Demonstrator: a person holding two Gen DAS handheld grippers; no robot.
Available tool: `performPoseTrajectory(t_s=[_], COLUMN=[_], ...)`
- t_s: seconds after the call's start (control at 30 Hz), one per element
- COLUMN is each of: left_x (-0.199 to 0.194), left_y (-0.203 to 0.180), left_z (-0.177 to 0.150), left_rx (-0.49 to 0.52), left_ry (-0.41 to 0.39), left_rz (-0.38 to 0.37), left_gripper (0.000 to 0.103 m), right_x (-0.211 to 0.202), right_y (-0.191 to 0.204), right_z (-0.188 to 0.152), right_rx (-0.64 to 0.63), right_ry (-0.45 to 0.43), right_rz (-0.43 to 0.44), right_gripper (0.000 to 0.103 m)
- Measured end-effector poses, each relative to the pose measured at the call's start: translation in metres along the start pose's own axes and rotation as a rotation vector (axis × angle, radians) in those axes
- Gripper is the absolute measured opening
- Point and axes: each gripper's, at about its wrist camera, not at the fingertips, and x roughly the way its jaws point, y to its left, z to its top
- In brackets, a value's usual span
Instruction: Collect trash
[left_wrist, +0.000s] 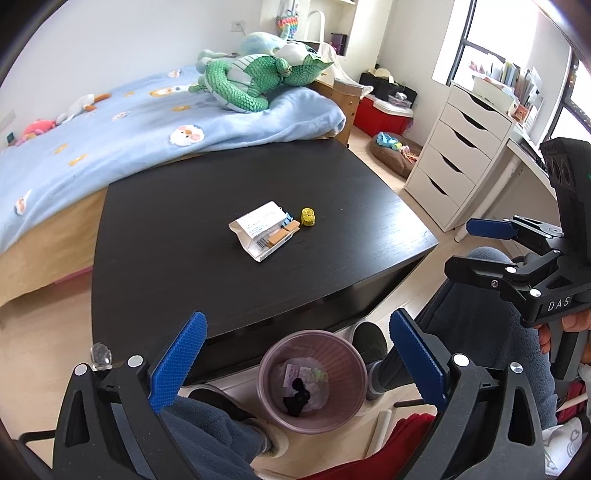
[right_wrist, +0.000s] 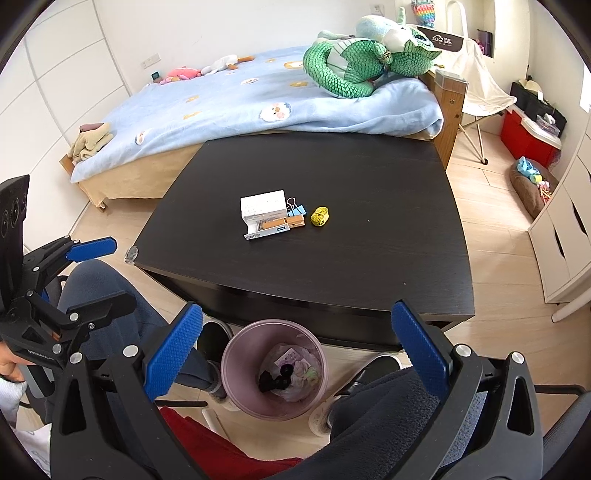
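Bright daylight from the window (left_wrist: 491, 37), sharp focus, fisheye-warped edges.

On the table (right_wrist: 369, 258), near its middle, lies a small box (right_wrist: 263, 210) with a binder clip (right_wrist: 295, 209) touching its right side and a tape measure (right_wrist: 320, 216) just beside that, further right. The bed (right_wrist: 221, 122) runs along the table's far edge, with a plush dragon (right_wrist: 354, 66) on its right end. A trash bin (right_wrist: 273, 369) stands on the floor before the table's near edge, between the person's feet, with scraps inside; a drawer unit (left_wrist: 458, 162) stands well right of the table.
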Motion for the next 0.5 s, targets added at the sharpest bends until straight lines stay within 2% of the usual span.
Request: performPoseTrajectory(t_s=[0.27,0.5], left_x=[0.003,0.006], left_y=[0.01,0.023], left_z=[0.008,0.019], left_rx=[-0.027,-0.054], left_ry=[-0.006,-0.027], left_rz=[0.005,0.014], left_gripper=[0.095,0.095], right_x=[0.013,0.03], right_y=[-0.002,-0.004], right_z=[0.011,0.037], right_rx=[-0.002,-0.048], right_ry=[0.022,0.029], right_rz=[0.018,0.012], right_gripper=[0.1,0.1])
